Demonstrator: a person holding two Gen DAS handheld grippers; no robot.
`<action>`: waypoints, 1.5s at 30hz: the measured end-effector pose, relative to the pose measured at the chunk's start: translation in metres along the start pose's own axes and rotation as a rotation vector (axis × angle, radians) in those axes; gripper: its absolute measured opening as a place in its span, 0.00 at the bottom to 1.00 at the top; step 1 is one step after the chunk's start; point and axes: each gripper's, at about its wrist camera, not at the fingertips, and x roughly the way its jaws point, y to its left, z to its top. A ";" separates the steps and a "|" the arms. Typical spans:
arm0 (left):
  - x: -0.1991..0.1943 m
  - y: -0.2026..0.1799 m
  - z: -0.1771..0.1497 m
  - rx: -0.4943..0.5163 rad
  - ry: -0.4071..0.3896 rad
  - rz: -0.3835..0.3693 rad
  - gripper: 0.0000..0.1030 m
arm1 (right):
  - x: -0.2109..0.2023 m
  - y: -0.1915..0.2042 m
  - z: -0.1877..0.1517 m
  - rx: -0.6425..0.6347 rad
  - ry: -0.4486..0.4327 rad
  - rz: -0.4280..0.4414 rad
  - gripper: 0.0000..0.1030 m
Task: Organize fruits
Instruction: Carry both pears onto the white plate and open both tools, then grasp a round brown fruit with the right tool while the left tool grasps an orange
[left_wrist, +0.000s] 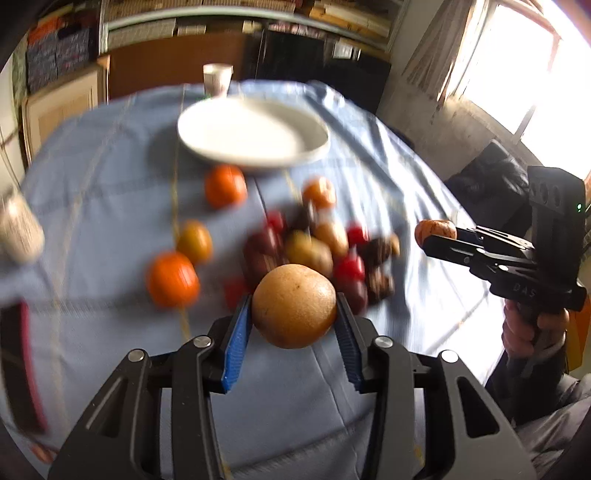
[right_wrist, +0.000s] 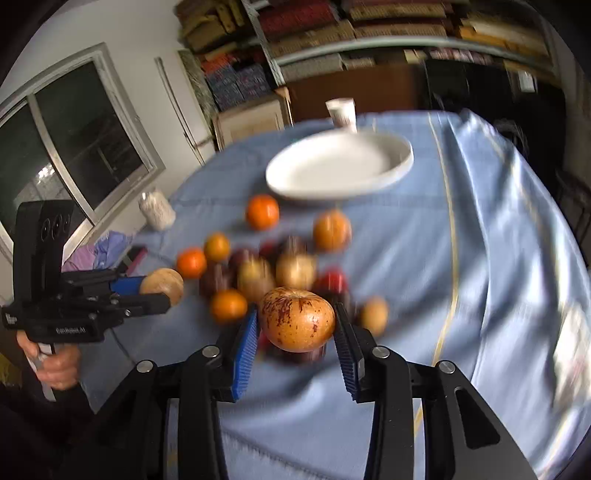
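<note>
Each gripper is a matte black frame of angular linkage arms with triangular cut-outs, jointed by round silver screws. On the left gripper (left_wrist: 294, 314) the left finger pad is bright blue and ribbed, the right a darker blue. The right gripper (right_wrist: 296, 325) carries ribbed pads in the same colours. Seen from the side, each tool has a pistol-style handle, pale lettering on its body, and an upright black block on top with three round recesses. A dark sleeve (left_wrist: 532, 391) covers the person's right arm.

Both wrist views look steeply down, close over the shared fruit pile (left_wrist: 317, 254) and plate (right_wrist: 340, 166)
</note>
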 end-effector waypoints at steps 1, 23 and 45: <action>-0.003 0.004 0.015 0.006 -0.020 0.001 0.42 | 0.000 0.000 0.014 -0.019 -0.027 -0.006 0.39; 0.177 0.073 0.183 -0.079 0.136 0.105 0.42 | 0.188 -0.067 0.142 0.092 0.141 -0.105 0.39; 0.037 0.055 0.108 -0.069 -0.152 0.220 0.95 | 0.089 -0.060 0.095 0.059 -0.032 -0.147 0.64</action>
